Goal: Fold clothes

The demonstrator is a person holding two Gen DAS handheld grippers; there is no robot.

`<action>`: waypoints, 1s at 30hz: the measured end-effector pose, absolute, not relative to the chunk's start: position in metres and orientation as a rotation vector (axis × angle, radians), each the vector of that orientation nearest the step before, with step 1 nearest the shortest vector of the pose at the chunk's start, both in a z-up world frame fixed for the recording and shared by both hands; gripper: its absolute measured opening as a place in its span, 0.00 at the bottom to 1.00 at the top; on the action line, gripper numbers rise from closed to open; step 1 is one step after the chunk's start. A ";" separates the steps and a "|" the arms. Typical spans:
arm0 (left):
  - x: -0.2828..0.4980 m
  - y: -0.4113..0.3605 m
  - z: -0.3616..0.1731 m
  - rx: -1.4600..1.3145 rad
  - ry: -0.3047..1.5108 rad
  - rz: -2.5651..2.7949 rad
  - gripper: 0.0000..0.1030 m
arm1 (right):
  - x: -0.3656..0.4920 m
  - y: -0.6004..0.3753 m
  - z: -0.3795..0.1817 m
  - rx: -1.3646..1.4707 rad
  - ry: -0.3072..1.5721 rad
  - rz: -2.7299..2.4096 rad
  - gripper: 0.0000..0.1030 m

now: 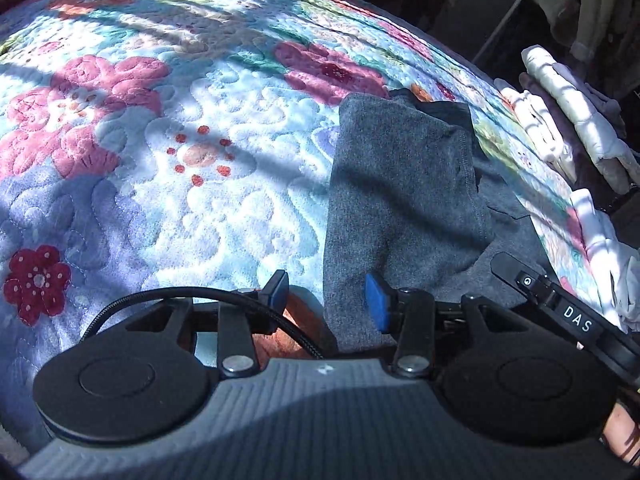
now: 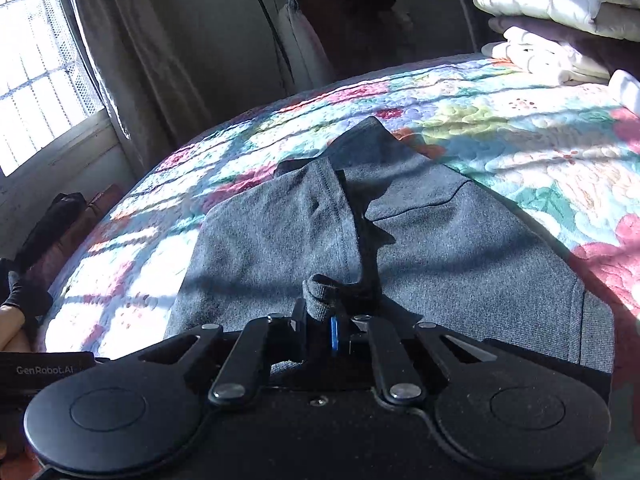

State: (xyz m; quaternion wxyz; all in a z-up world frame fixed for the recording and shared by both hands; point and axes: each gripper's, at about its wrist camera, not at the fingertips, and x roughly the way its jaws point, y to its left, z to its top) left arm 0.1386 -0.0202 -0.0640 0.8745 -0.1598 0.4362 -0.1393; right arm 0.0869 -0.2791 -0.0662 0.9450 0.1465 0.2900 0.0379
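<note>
1. Grey knit garment [image 2: 420, 232] lies partly folded on the floral quilted bedspread [image 1: 168, 152]; one flap is doubled over its middle.
2. Your right gripper [image 2: 318, 322] has its jaws closed tight on a rolled bit of the garment's near edge.
3. Your left gripper [image 1: 326, 300] has its jaws wide apart, holding nothing, just beside the garment's left edge.
4. Folded white and lilac bedding [image 2: 560, 20] sits stacked at the bedspread's far right.

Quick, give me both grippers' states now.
Left gripper: open, holding nothing.
Right gripper: closed on a fold of the grey garment.
</note>
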 end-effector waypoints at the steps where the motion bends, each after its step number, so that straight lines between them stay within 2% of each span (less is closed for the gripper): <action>1: 0.138 -0.021 -0.062 -0.336 0.897 -0.306 0.40 | 0.083 -0.277 -0.060 0.256 0.564 0.082 0.11; 3: 0.137 -0.025 -0.058 -0.337 0.874 -0.338 0.41 | 0.072 -0.274 -0.043 0.185 0.498 0.085 0.10; 6: 0.136 -0.036 -0.056 -0.306 0.874 -0.371 0.51 | 0.049 -0.273 -0.019 0.052 0.375 -0.011 0.10; 9: 0.137 -0.046 -0.059 -0.284 0.903 -0.390 0.51 | 0.029 -0.277 -0.018 -0.045 0.323 -0.135 0.10; 15: 0.137 -0.049 -0.064 -0.286 0.930 -0.400 0.51 | 0.023 -0.311 -0.056 0.102 0.489 -0.173 0.10; 20: 0.137 -0.045 -0.062 -0.323 0.908 -0.417 0.51 | 0.024 -0.317 -0.052 0.180 0.490 -0.148 0.10; 25: 0.139 -0.052 -0.069 -0.240 0.968 -0.393 0.56 | 0.008 -0.286 -0.039 -0.075 0.412 -0.118 0.10; 28: 0.138 -0.052 -0.071 -0.214 0.982 -0.390 0.56 | 0.006 -0.268 -0.062 -0.257 0.482 -0.146 0.10; 30: 0.137 -0.053 -0.070 -0.197 0.985 -0.384 0.56 | 0.003 -0.266 -0.074 -0.269 0.522 -0.173 0.10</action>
